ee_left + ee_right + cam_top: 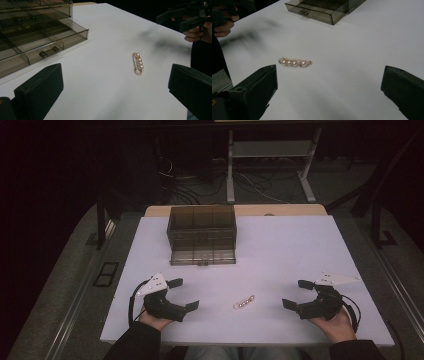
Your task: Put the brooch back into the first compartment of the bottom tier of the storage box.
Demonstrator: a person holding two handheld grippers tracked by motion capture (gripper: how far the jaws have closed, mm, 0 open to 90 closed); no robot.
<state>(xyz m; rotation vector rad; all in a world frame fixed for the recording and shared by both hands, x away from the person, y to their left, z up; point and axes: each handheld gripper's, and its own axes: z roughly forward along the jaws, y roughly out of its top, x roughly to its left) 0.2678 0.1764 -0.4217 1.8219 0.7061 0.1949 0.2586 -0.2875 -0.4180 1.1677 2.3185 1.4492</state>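
A small gold hair clip set with pearls (pixel 244 302) lies flat on the white table (pixel 280 250), near the front edge between the two hands. The left gripper view has the clip (pixel 138 63) ahead of the jaws, and the right gripper view has the clip (pixel 294 62) ahead and left. My left gripper (pixel 183 294) rests at the front left, open and empty. At the front right my right gripper (pixel 297 293) is open too, with nothing between its jaws. A smoky clear drawer box (pixel 202 234) stands at the back, its bottom drawer (pixel 202 256) pulled out.
The open drawer (pixel 47 42) has several dividers and a small handle. The right hand with its gripper (pixel 190 17) shows far off in the left gripper view. Beyond the table lie a dark floor, cables and a white stand (pixel 270 150).
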